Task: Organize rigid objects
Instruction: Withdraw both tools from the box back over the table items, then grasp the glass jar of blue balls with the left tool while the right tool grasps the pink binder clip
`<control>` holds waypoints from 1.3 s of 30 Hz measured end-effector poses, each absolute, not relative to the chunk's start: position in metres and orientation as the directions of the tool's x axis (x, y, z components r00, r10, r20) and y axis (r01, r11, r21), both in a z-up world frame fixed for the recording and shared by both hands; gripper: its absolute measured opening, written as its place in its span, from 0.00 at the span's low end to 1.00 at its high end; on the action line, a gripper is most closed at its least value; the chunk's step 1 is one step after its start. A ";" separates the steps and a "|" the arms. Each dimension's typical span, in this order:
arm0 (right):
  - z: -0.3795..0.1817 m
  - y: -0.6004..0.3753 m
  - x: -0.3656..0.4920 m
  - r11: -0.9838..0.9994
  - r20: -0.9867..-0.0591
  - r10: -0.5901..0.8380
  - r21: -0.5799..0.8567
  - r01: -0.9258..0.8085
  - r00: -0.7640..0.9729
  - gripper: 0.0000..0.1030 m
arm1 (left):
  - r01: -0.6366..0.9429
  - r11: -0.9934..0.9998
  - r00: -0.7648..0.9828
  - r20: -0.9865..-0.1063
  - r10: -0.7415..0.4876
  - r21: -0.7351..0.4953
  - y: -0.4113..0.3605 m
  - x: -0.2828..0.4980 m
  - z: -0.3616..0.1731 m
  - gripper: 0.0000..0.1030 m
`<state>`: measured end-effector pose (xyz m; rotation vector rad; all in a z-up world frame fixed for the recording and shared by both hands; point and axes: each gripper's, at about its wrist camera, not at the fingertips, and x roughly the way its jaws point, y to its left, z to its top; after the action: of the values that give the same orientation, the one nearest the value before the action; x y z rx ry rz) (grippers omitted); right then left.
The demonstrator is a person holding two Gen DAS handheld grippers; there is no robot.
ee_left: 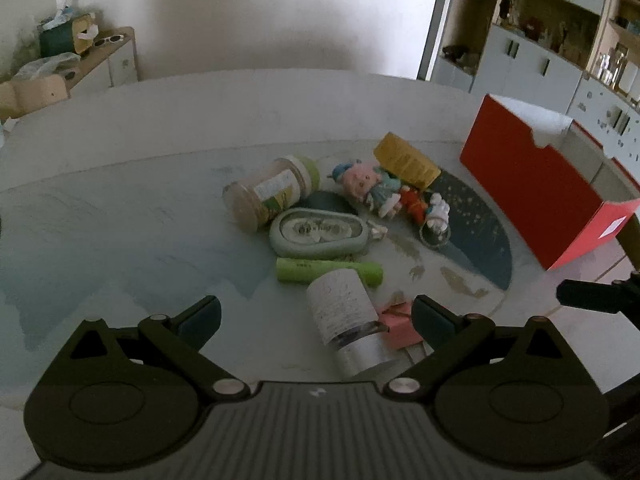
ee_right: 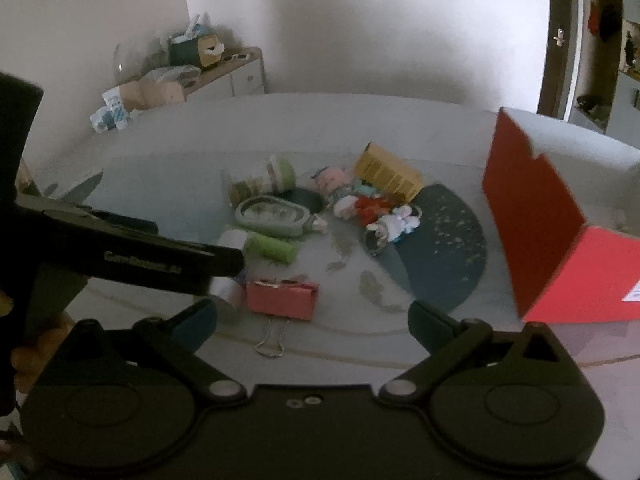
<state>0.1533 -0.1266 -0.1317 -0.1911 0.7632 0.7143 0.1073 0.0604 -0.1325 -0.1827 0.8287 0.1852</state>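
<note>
Between left tool point(ee_left: 316, 318) fingers: bottle point(ee_left: 346, 322).

Dim, soft-focus fisheye views, curved edges, dark vignetted corners.

My left tongs point(ee_right: 120, 256) cross the right view and hide part of the white bottle point(ee_right: 230, 240). In the left view that bottle point(ee_left: 344, 316) covers most of the pink clip point(ee_left: 398, 326). The red box point(ee_right: 560, 236) runs off the right edge. Labels on the jar point(ee_left: 272, 192) are too blurred to read.
</note>
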 end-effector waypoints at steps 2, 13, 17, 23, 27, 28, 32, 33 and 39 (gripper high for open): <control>-0.138 -0.122 0.156 0.750 -0.696 0.516 0.086 -0.655 0.499 0.97 | -0.235 0.969 0.655 -0.749 0.098 -0.078 0.060 0.111 -0.138 0.99; -0.158 -0.102 0.166 0.750 -0.709 0.506 0.081 -0.656 0.491 0.93 | -0.269 0.957 0.640 -0.763 0.095 -0.107 0.062 0.124 -0.158 0.99; -0.162 -0.095 0.168 0.747 -0.708 0.508 0.079 -0.660 0.491 0.90 | -0.286 0.952 0.632 -0.768 0.103 -0.108 0.066 0.124 -0.161 0.98; -0.166 -0.084 0.168 0.743 -0.711 0.506 0.071 -0.666 0.488 0.82 | -0.299 0.947 0.627 -0.772 0.100 -0.120 0.074 0.122 -0.165 0.90; -0.168 -0.081 0.169 0.747 -0.716 0.497 0.067 -0.661 0.490 0.71 | -0.287 0.954 0.629 -0.769 0.115 -0.092 0.073 0.122 -0.166 0.81; -0.168 -0.081 0.169 0.750 -0.718 0.493 0.063 -0.659 0.492 0.70 | -0.283 0.955 0.632 -0.766 0.117 -0.087 0.072 0.121 -0.166 0.79; -0.169 -0.081 0.168 0.757 -0.714 0.486 0.057 -0.650 0.503 0.63 | -0.260 0.963 0.642 -0.757 0.121 -0.067 0.071 0.121 -0.166 0.63; -0.169 -0.081 0.168 0.758 -0.714 0.486 0.057 -0.650 0.504 0.59 | -0.257 0.964 0.644 -0.756 0.120 -0.065 0.070 0.121 -0.165 0.58; -0.167 -0.083 0.168 0.762 -0.715 0.482 0.057 -0.645 0.506 0.48 | -0.252 0.966 0.645 -0.755 0.117 -0.066 0.069 0.122 -0.164 0.42</control>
<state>0.1678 -0.0834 -0.1672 -0.2287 0.7850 0.6871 0.1220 0.0693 -0.1638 -0.1707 0.8448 0.2110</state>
